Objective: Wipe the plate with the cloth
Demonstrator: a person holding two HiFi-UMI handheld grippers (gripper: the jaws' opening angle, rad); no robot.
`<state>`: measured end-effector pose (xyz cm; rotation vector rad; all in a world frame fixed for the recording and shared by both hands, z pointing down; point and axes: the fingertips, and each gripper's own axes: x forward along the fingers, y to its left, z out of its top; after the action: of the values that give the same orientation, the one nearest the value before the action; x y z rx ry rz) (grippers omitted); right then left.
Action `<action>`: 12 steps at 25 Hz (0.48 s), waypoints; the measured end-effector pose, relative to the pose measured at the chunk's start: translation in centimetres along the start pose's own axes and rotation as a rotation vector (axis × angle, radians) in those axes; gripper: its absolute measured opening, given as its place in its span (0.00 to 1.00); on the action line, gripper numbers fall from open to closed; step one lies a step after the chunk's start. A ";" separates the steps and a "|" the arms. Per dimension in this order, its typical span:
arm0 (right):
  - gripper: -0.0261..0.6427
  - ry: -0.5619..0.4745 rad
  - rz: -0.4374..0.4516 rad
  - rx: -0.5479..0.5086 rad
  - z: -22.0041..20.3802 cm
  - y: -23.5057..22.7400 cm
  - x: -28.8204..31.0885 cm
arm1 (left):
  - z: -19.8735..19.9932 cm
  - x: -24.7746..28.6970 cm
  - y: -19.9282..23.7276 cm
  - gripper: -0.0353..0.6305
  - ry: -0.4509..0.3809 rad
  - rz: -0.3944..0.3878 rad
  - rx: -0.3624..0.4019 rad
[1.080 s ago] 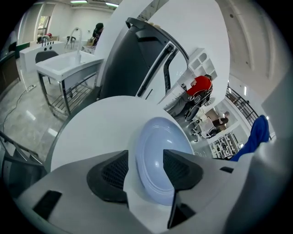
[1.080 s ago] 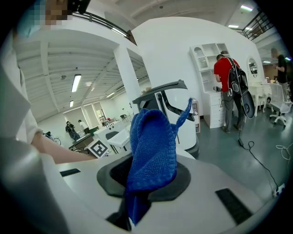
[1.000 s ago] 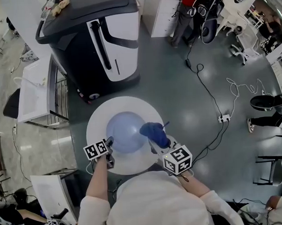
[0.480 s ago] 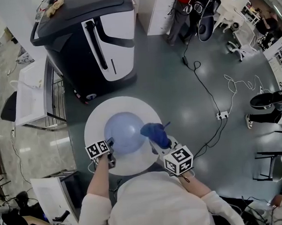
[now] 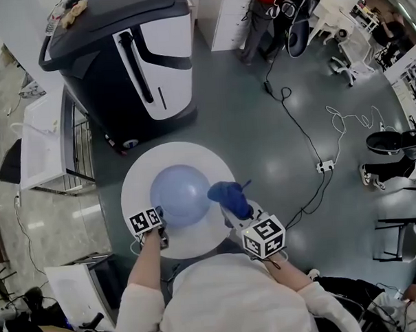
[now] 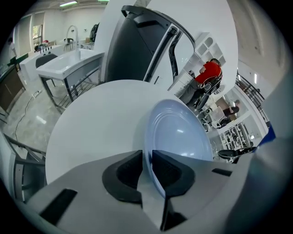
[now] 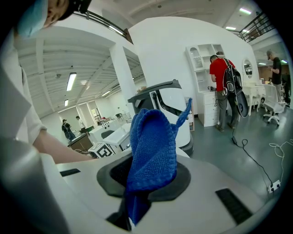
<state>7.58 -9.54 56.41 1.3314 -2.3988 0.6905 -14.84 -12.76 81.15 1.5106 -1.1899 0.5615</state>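
A pale blue plate (image 5: 180, 194) lies in the middle of the round white table (image 5: 136, 182). My left gripper (image 5: 160, 213) is at the plate's near-left rim. In the left gripper view its jaws have just been closing, and the pads of this gripper (image 6: 147, 160) now clamp the rim of the plate (image 6: 178, 132). My right gripper (image 5: 234, 212) hovers at the plate's right side, shut on a blue knitted cloth (image 5: 226, 194). In the right gripper view the cloth (image 7: 153, 151) stands up bunched between the jaws of that gripper (image 7: 149, 180).
A large dark grey and white machine (image 5: 134, 55) stands just beyond the table. A white trolley (image 5: 45, 141) is at the left. Cables and a power strip (image 5: 324, 166) lie on the floor at the right. A person in a red top (image 5: 263, 4) stands far back.
Little differs beyond a small shift of the view. The left gripper stays at the plate's rim, and the right gripper with the cloth has kept still.
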 end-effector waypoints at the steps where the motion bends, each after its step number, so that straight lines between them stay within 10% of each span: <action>1: 0.17 0.000 -0.002 0.001 -0.1 -0.1 -0.1 | -0.1 0.1 -0.1 0.18 -0.002 -0.002 -0.003; 12: 0.17 0.002 -0.005 0.001 -0.6 -0.5 -0.9 | -0.9 0.0 -1.2 0.13 -0.029 -0.095 -0.151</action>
<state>8.51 -8.81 56.61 1.3362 -2.3932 0.6921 -13.53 -12.04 80.84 1.4419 -1.1499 0.3794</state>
